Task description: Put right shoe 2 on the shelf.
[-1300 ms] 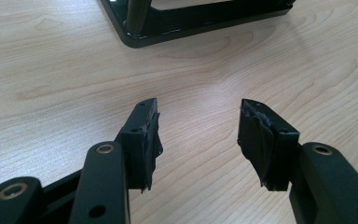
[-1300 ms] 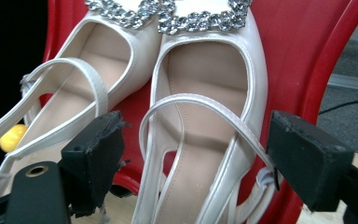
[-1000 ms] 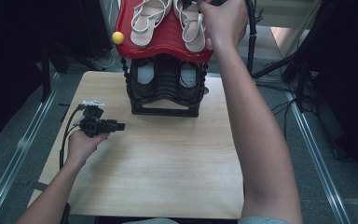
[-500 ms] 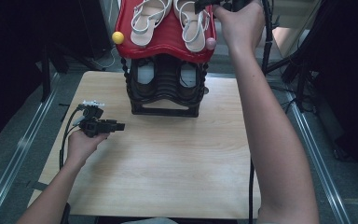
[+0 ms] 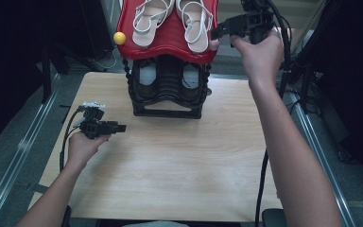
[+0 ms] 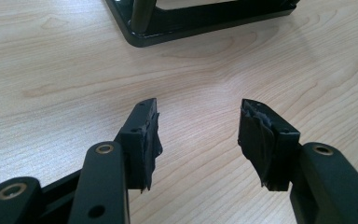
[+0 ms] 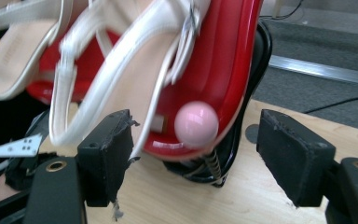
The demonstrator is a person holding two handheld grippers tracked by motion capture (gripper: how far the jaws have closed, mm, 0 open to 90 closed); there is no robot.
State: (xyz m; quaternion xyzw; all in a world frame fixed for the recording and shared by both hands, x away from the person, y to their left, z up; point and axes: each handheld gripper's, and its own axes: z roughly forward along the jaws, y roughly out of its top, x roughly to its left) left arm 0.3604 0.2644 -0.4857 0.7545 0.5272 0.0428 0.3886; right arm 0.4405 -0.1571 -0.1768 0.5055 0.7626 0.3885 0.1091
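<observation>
Your right tongs (image 7: 196, 154) are spread, though the jaws have just been closing a little, and nothing is pinched; the pink ball (image 7: 196, 124) at the corner of the red tray (image 7: 223, 60) sits between and just ahead of them, untouched. If the ball is your target, bring the tongs forward until both pads flank its widest part before squeezing, and keep the left pad clear of the white sandal (image 7: 121, 88) whose heel end lies right above it. Just beyond the ball the tray lip drops to the black rack (image 5: 168, 90) and a thin spring, so approach from the open side rather than from below. Your left tongs (image 6: 198, 135) hover half spread over bare worktop (image 6: 51, 60), holding nothing, with the rack's base ahead of them and plenty of free wood around; the worktop's near and side edges lie well away.
</observation>
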